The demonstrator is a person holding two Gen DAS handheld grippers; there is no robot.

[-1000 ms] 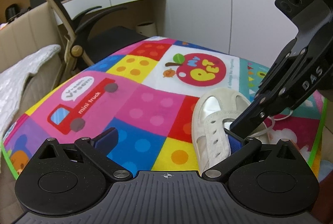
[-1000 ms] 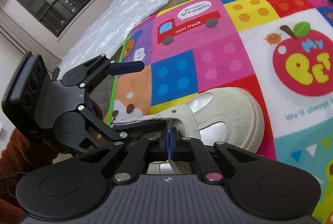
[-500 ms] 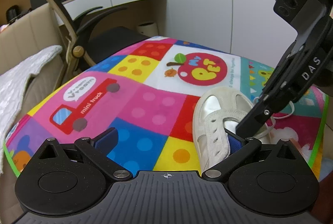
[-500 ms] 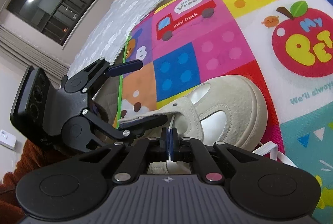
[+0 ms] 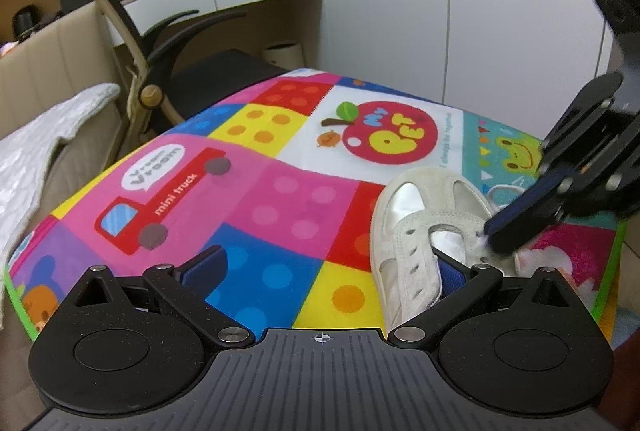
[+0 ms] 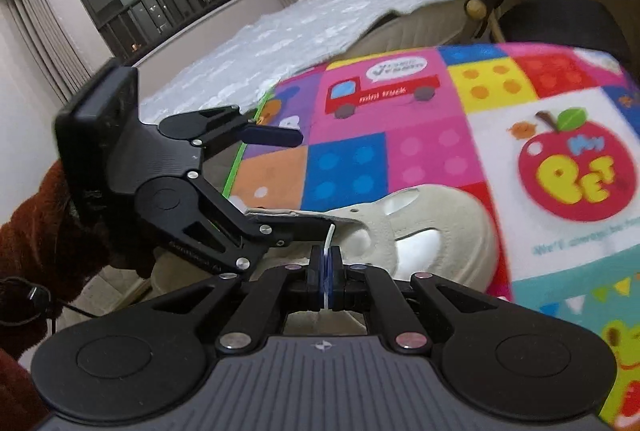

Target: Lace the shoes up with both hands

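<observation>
A cream and silver shoe (image 5: 416,215) lies on the colourful play mat (image 5: 280,191), toe pointing away. My left gripper (image 5: 326,263) is open wide. Its right finger (image 5: 450,273) rests inside the shoe against the eyelet flap, and its left finger (image 5: 206,263) hangs free over the mat. My right gripper (image 6: 327,261) is shut on the thin white lace (image 6: 331,235), which runs up to the flap of the shoe (image 6: 432,227). From the left wrist view the right gripper (image 5: 494,231) sits at the shoe's right side. A loose lace loop (image 5: 508,187) lies beyond it.
A black office chair (image 5: 192,71) and a beige sofa with a grey blanket (image 6: 320,19) stand past the mat's far edge. White cupboard doors (image 5: 440,11) rise behind. A brown furry sleeve (image 6: 32,223) is at the left gripper (image 6: 308,181).
My right gripper has drawn back and to the right with the lace held, away from the shoe's opening. The left gripper stays open against the flap.
</observation>
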